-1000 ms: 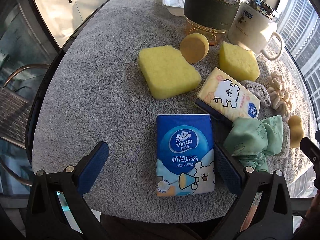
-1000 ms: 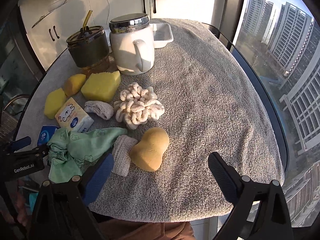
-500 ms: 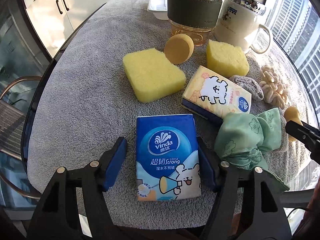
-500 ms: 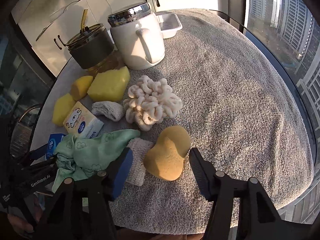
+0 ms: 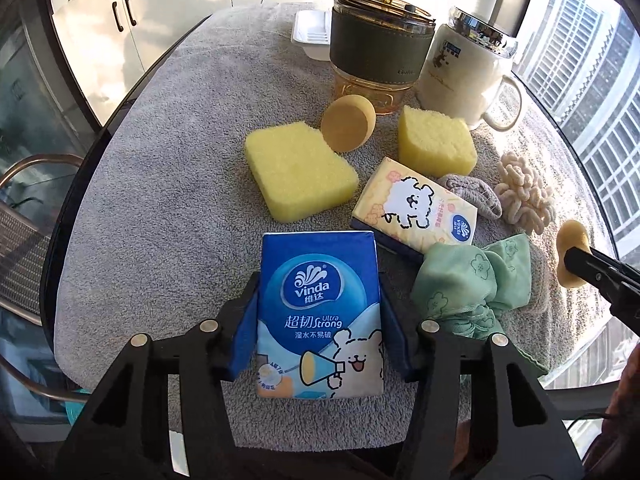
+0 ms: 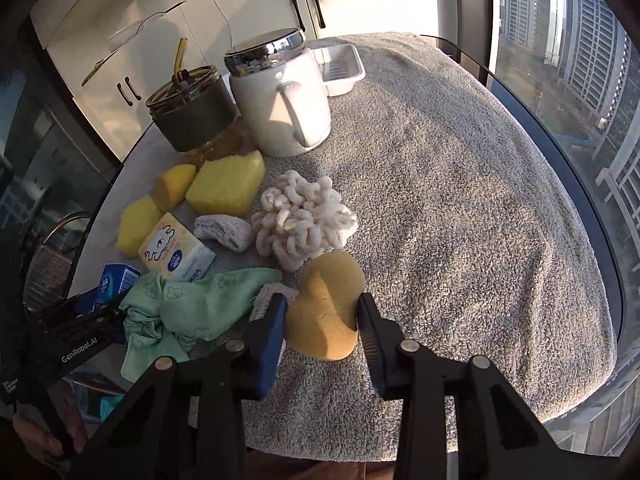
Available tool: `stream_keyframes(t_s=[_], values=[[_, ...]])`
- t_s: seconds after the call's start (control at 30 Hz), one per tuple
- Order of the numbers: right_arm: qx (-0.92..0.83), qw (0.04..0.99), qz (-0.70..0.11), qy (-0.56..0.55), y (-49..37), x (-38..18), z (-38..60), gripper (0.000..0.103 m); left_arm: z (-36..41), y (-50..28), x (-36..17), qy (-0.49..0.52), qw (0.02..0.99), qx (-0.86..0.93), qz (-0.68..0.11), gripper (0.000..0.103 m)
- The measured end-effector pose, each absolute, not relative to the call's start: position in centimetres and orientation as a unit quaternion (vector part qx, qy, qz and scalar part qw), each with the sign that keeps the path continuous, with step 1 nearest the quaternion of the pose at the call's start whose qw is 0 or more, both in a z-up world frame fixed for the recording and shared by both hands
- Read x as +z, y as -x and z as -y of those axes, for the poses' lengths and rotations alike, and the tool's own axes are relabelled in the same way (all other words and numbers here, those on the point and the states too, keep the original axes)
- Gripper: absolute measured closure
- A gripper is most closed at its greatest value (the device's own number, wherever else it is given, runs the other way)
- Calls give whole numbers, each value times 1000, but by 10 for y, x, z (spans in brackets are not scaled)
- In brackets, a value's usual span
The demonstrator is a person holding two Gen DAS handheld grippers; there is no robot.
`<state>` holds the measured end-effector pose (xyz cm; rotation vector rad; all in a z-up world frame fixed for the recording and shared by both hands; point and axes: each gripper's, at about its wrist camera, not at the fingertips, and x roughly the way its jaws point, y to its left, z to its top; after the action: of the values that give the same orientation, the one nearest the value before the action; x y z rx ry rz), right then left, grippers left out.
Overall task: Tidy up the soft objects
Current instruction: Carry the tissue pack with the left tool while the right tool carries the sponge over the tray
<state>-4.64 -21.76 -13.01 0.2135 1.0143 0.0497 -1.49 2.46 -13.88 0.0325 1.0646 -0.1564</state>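
My left gripper (image 5: 320,324) is closing, its blue pads pressing both sides of the blue tissue pack (image 5: 319,312) at six o'clock on the grey towel (image 5: 168,184). My right gripper (image 6: 322,320) is closing too, pinching the tan sponge (image 6: 324,308) (peanut-shaped) just right of the green cloth (image 6: 192,304). The knotted cream scrunchie (image 6: 304,220) lies at twelve o'clock from that sponge.
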Motion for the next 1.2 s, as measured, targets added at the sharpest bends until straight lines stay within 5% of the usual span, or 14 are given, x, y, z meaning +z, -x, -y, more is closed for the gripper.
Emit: stream_keyframes(t_s=[1.2], values=[[-81, 879, -454, -121, -40, -107, 303, 64, -118, -111, -118, -8, 880, 66, -469, 52]])
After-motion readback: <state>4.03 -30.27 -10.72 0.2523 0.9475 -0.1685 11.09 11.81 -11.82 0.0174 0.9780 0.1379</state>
